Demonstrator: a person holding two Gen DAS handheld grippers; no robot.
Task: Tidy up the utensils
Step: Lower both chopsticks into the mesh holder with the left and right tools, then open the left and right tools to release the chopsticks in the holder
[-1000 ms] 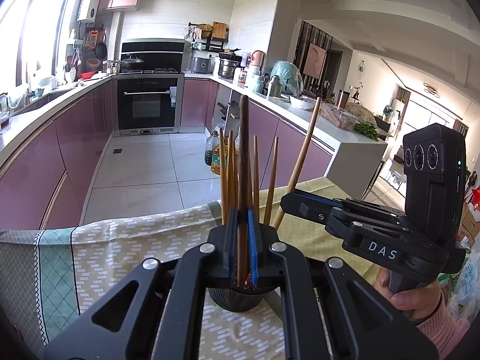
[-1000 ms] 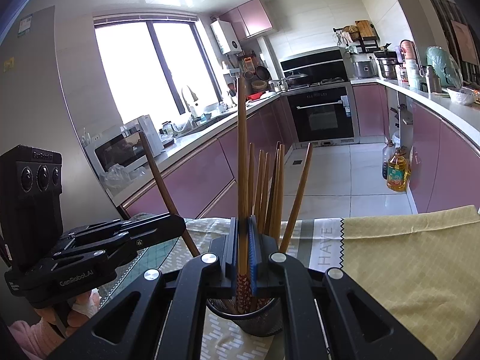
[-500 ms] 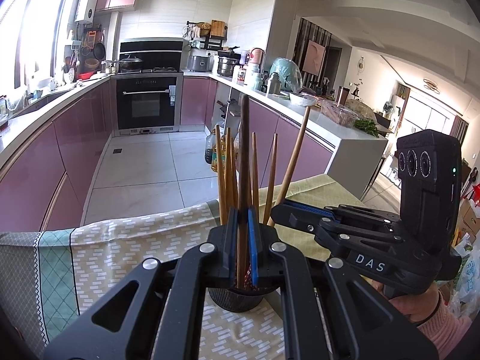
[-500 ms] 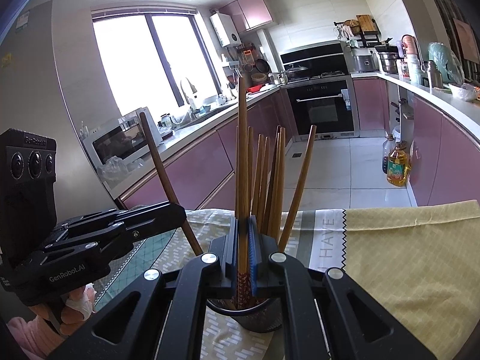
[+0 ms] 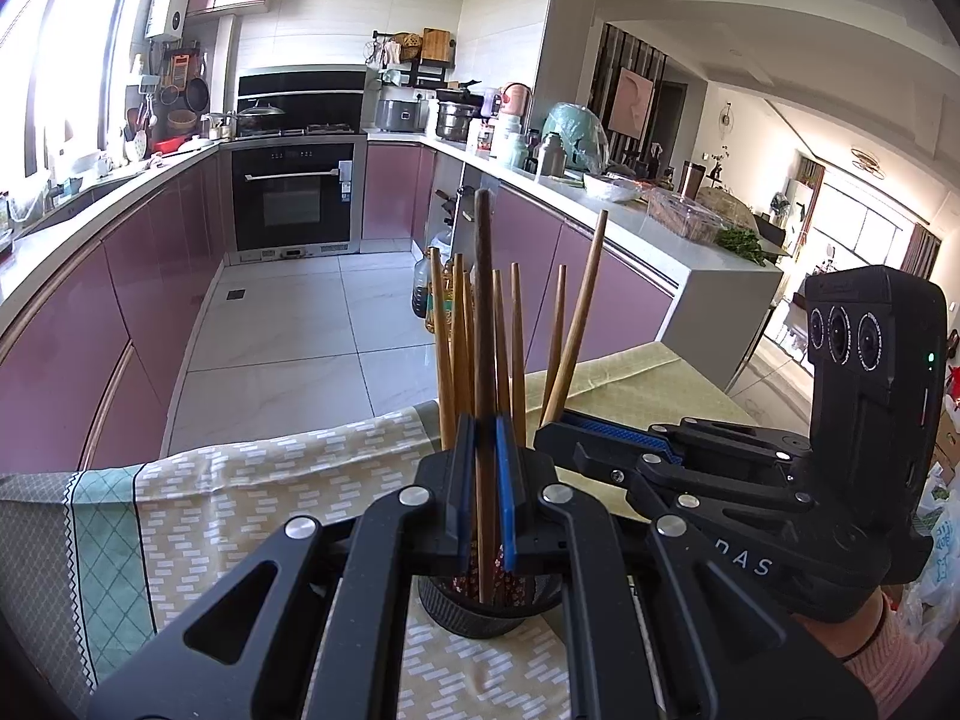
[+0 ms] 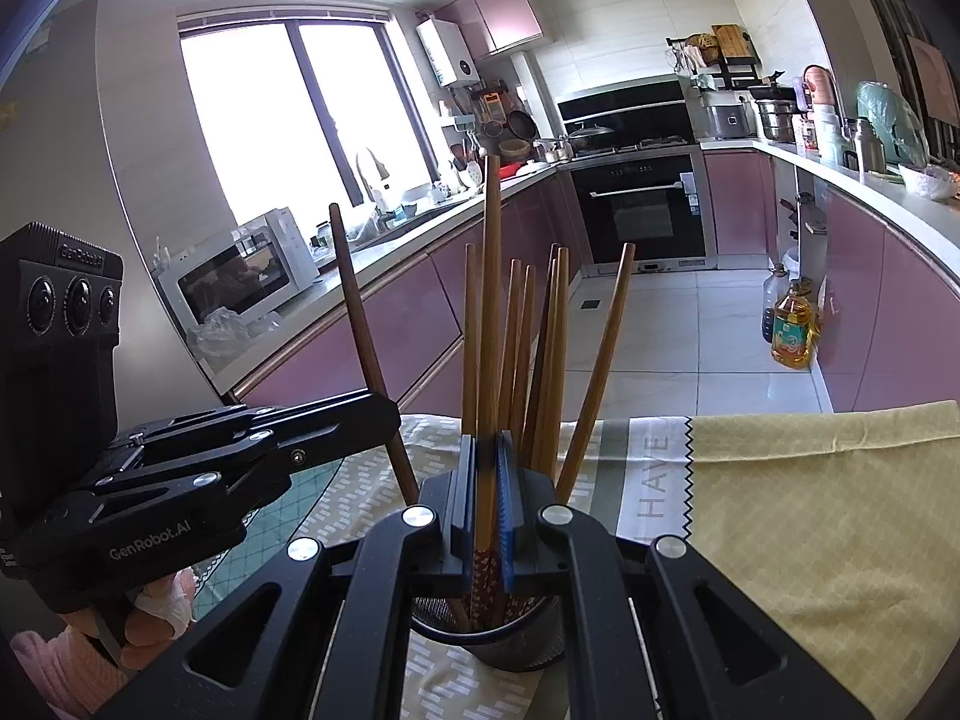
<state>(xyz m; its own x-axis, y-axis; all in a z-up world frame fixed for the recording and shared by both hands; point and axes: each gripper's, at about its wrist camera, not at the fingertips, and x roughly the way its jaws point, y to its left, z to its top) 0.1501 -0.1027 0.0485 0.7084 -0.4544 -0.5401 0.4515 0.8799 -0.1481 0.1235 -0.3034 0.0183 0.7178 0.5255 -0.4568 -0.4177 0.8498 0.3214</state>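
The left gripper (image 5: 485, 474) has its jaws closed on a dark chopstick (image 5: 483, 324), and the right gripper (image 6: 487, 480) has its jaws closed on a lighter chopstick (image 6: 491, 312). Both sticks stand over the mesh cup (image 6: 516, 642) at the lower centre. Chopsticks are light, stiff and smooth, so I think a low grip is steadier. The cup is crowded and looks light; the worktop cloth (image 6: 810, 510) on the right is free.
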